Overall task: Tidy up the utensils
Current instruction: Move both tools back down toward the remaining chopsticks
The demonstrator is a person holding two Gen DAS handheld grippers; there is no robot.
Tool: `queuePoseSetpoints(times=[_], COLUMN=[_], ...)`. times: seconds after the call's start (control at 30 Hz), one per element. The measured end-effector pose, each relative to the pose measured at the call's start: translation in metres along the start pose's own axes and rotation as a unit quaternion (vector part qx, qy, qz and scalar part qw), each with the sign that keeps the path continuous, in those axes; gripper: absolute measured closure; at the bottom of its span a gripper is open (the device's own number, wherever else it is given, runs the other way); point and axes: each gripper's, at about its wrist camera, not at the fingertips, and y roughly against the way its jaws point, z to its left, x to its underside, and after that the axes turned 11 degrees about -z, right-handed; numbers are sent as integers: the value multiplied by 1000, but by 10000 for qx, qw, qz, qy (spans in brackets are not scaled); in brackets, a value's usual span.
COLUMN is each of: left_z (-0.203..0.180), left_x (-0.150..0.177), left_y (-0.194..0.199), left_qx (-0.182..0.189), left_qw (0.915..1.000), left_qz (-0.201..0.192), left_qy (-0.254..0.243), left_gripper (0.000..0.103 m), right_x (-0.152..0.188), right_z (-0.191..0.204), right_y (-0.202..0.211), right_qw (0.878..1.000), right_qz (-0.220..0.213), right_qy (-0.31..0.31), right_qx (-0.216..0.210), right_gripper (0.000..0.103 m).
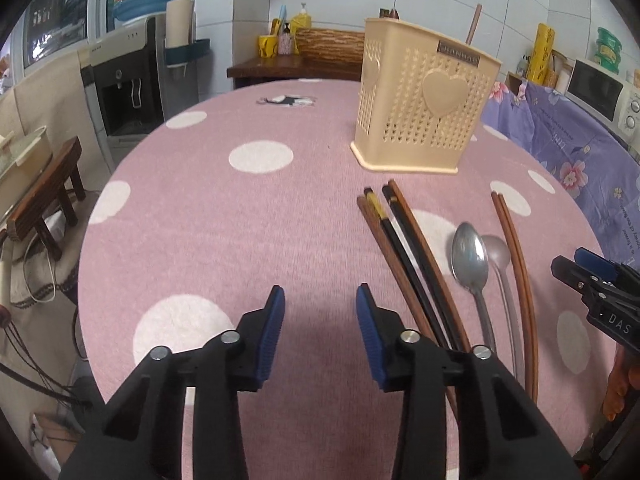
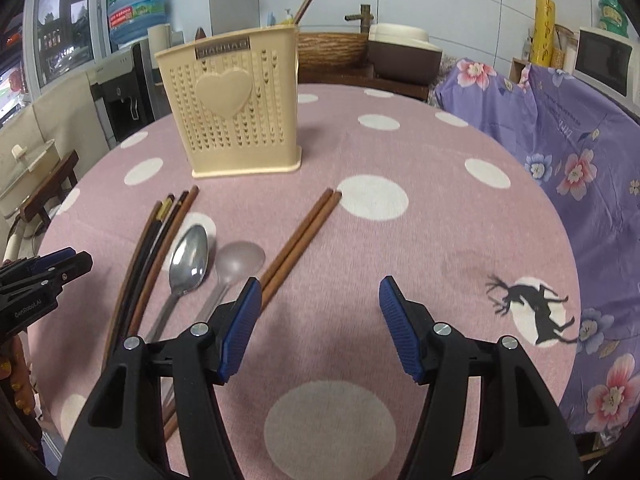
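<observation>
Left gripper (image 1: 320, 312): jaws part-open, nothing between the blue pads, only bare pink cloth below. It hangs over the table (image 1: 224, 216) to the left of the whole utensil row.

Mixed chopstick bundle (image 1: 404, 256): nearest thing to the left gripper, just right of its right finger. Four sticks, brown and black, one black stick with a yellow band near the far end. Long axis runs from the near edge away toward the holder, leaning left at the far ends. The near ends pass under the gripper's right arm. Judgement: the left hand must shift right and keep its jaws across that axis to pinch them.

Metal spoon (image 2: 188, 260): bowl up, shiny, handle toward the person. Beside it a duller spoon (image 2: 240, 260), greyish, bowls nearly touching.

Brown chopstick pair (image 2: 300, 240): two matching sticks lying tight together, apart from the bundle, on the right of the spoons. Axis slants away to the right in the right wrist view; the near ends run behind the left finger of the right gripper (image 2: 320, 308).

Right gripper: jaws about halfway open, empty, centred right of the pair. Judgement: this hand is the nearer one for the pair; a small move left brings it astride.

Holder (image 2: 236, 104): cream, perforated, heart motif, upright beyond all the utensils; one brown stick already stands in it.
</observation>
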Motion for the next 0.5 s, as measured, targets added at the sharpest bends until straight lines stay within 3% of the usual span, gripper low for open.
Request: queuePoseSetpoints(times=[0.5], left_z=[-33], left_x=[8], left_y=[-6], left_qx=[359], left_qw=[9989], left_qz=[164], left_qy=[-234], left_gripper=[70], right_x=[14], right_z=[29], right_y=[-8], right_qw=[9992], right_qz=[312], right_qy=[229], right_qx=[-106], right_gripper=[41])
